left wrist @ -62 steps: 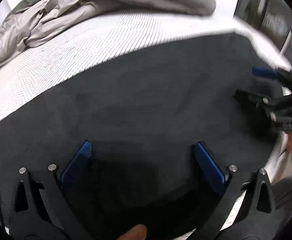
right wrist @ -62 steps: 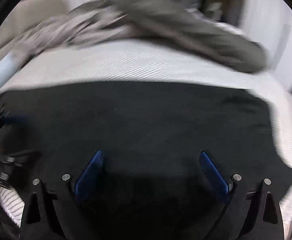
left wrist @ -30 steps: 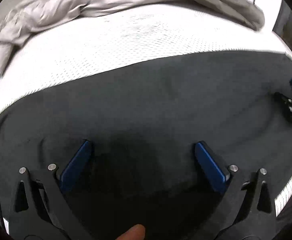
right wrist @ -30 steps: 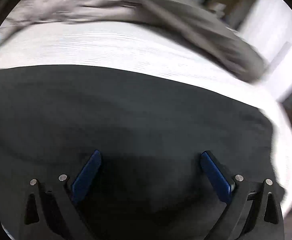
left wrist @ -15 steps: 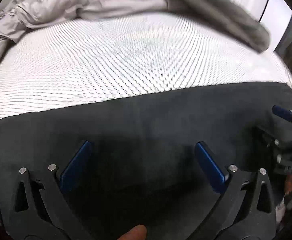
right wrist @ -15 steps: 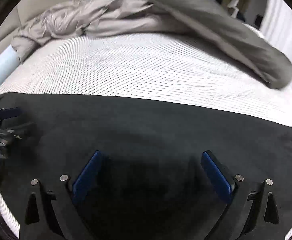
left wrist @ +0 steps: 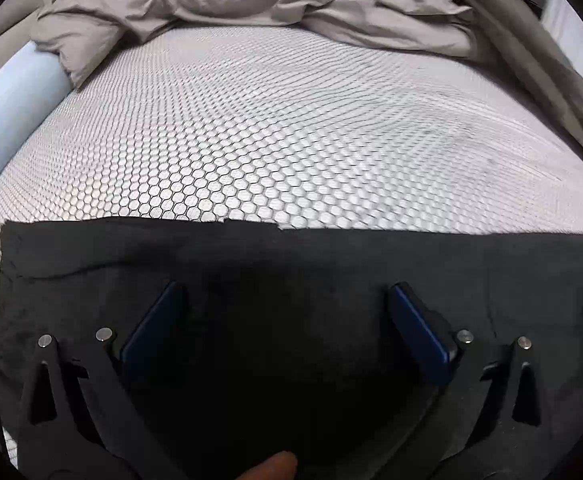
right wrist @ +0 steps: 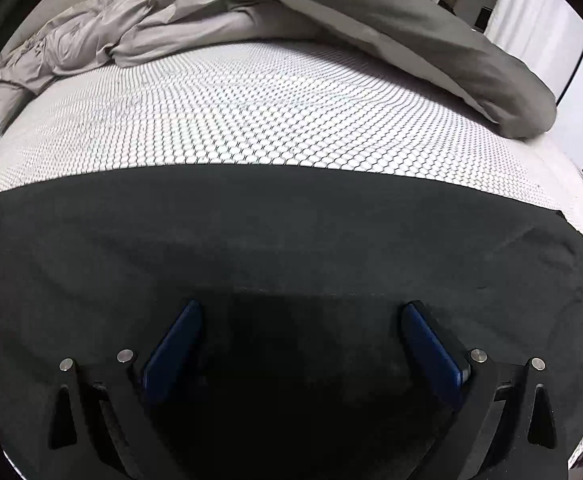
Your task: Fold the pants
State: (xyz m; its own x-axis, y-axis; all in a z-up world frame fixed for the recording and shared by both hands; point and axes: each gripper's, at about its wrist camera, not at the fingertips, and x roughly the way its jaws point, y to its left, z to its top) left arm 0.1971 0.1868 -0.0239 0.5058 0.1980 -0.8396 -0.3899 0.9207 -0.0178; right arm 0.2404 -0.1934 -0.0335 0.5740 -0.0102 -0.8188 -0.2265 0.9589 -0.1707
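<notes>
While black pants (left wrist: 291, 264) lie flat on the bed (left wrist: 275, 120), each hand-held gripper (left wrist: 287, 312) (right wrist: 303, 332) stands spread.

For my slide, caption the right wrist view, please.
Open right hand-held gripper above flat black fabric pants on white honeycomb-patterned mattress.
</notes>
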